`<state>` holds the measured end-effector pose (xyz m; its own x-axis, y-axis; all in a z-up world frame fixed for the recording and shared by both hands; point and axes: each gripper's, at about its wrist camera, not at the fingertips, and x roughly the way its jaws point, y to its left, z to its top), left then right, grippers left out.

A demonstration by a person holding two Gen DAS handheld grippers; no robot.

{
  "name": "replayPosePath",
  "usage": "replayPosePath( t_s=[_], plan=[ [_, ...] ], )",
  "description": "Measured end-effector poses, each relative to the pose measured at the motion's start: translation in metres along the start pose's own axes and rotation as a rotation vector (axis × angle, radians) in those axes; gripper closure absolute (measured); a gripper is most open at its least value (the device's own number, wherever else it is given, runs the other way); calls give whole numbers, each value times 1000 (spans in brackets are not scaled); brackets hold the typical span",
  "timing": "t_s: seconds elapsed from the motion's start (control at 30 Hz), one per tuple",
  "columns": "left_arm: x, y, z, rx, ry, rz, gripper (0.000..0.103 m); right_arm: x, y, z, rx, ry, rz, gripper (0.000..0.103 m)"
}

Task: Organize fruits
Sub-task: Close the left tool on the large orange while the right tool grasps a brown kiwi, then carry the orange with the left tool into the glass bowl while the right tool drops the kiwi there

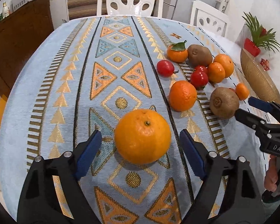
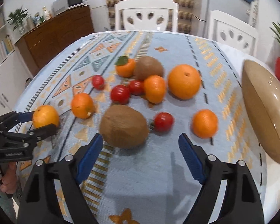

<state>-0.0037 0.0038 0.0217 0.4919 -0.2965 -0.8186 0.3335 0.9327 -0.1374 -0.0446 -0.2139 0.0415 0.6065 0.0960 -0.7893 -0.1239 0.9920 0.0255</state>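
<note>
The left gripper (image 1: 140, 147) is spread wide, fingers flanking but not touching the big orange (image 1: 142, 136) set apart on the counter (image 1: 46, 97), while the right gripper (image 2: 141, 149), likewise released, is lined up on a kiwi (image 2: 124, 126).

Both wrist views look close and low across the tablecloth (image 1: 46, 85), sharing the fruit.

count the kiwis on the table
2. One kiwi lies near the right gripper, just ahead of its fingers; the other kiwi sits farther back beside the leafed tangerine. None looks hidden.
</note>
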Motion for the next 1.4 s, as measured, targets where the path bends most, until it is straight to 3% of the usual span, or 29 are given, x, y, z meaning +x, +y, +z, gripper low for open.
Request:
replayPosePath(
  t_s=[0.33, 0.47, 0.6, 0.67, 0.8, 1.1, 1.4],
  plan=[
    [13, -2, 5, -3, 17, -2, 24, 31, 11, 6, -48, 61, 12, 16],
    [14, -3, 6, 7, 12, 23, 32, 37, 9, 4, -29, 73, 32, 16],
    [15, -7, 6, 30, 4, 47, 46, 38, 7, 4, -7, 70, 49, 30],
    [14, -9, 6, 29, 7, 56, 47, 35, 7, 4, 0, 69, 81, 40],
    [11, -6, 4, 13, 4, 31, 47, 33, 12, 2, -15, 63, 59, 40],
    [-11, -24, 5, 45, -52, -13, 47, -6, -3, -1, 37, -15, 88, 41],
    [-35, -89, 35, 179, -97, -69, 47, -54, -49, -3, 136, -79, 88, 41]
  ],
)
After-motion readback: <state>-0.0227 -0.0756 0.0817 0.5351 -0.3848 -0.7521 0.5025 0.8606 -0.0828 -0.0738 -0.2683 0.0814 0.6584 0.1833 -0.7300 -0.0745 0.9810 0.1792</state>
